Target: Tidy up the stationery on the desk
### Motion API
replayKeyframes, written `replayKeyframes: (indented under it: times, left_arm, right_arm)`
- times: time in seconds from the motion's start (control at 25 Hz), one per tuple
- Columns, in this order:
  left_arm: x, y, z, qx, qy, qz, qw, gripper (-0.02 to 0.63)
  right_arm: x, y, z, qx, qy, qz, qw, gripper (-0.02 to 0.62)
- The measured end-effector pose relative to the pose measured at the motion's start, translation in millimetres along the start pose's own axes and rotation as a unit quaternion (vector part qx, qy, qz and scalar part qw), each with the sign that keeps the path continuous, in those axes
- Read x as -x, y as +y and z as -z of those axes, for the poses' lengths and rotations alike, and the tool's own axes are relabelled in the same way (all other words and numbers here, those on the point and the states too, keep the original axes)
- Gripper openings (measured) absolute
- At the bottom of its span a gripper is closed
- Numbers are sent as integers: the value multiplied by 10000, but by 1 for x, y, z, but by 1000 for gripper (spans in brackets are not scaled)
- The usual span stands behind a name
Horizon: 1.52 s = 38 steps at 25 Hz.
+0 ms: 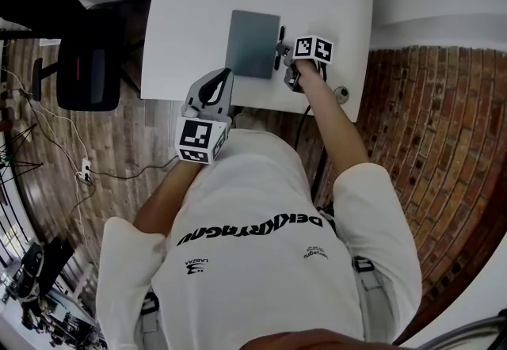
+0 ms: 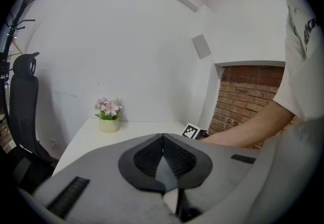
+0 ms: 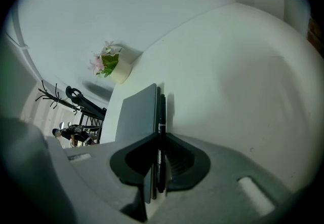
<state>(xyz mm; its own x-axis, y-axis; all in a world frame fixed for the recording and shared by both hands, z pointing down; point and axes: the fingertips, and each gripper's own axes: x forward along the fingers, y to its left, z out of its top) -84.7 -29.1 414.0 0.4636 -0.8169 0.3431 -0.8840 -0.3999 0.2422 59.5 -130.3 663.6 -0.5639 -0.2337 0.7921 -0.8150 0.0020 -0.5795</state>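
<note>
The person's white shirt (image 1: 261, 261) fills the foreground. Just beyond it, the left gripper (image 2: 162, 139) hangs at the white desk's (image 1: 190, 24) near edge, its jaws pressed together on nothing. On the desk, the right gripper (image 3: 158, 139) is pinched narrow on a black pen (image 3: 161, 111) that lies tight against the grey notebook's (image 3: 136, 111) right edge. That edge also sits between the jaws.

Bright, soft, even light; heavy fisheye warp

Diffuse light is washing out the white desk (image 1: 182, 32), the flower pot (image 3: 120, 72) is throwing only a faint shadow, frame edges are bending and darkening to black, and the nearest foreground is blurring out of focus.
</note>
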Motion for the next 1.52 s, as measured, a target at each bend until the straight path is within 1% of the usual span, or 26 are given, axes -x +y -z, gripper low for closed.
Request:
replayKeyframes:
  times: [0.08,0.28,0.56,0.68,0.84,1.0,1.08,1.12,1.16,1.24,1.36,1.44,1.52]
  left_arm:
    - [0,1,0,8,0,-3,10000,-2]
    - [0,4,0,43,11,0,10000,-2]
    - [-4,2,-3,87,-58,45,9999,-2]
    - [-7,-4,-6,49,-89,78,9999,-2]
    - [-11,-10,-12,-56,-122,157,9998,-2]
    - [-13,-14,-17,-102,-199,191,9996,-2]
    - [-15,-15,-20,-86,-238,181,9995,-2]
    - [-17,-16,-21,-86,-261,176,9995,-2]
    - [-18,-17,-23,-98,-292,175,9994,-2]
    - [-21,-20,-28,-151,-372,185,9990,-2]
    - [-22,-25,-35,-227,-471,205,9984,-2]
    - [-23,-27,-38,-258,-526,211,9981,-2]
    - [-23,-29,-42,-293,-582,205,9977,-2]
  right_arm:
    - [0,0,0,2,6,-8,10000,48]
    - [0,3,-1,39,19,-14,10000,81]
    - [21,7,-10,131,-300,-4,9995,89]
    - [41,15,-15,178,-589,-113,9980,89]
    - [73,31,-27,126,-1173,-338,9924,83]
    - [110,54,-32,346,-1762,-441,9828,43]
    - [130,66,-32,529,-2105,-451,9751,15]
    - [140,73,-33,703,-2285,-438,9700,-6]
    - [151,82,-34,933,-2475,-416,9635,-5]
    - [174,103,-37,1465,-2891,-327,9455,-6]
    - [205,132,-34,2204,-3440,-115,9127,-6]
    - [219,147,-30,2566,-3679,-10,8938,-3]
    - [230,158,-26,2799,-3897,67,8773,-3]
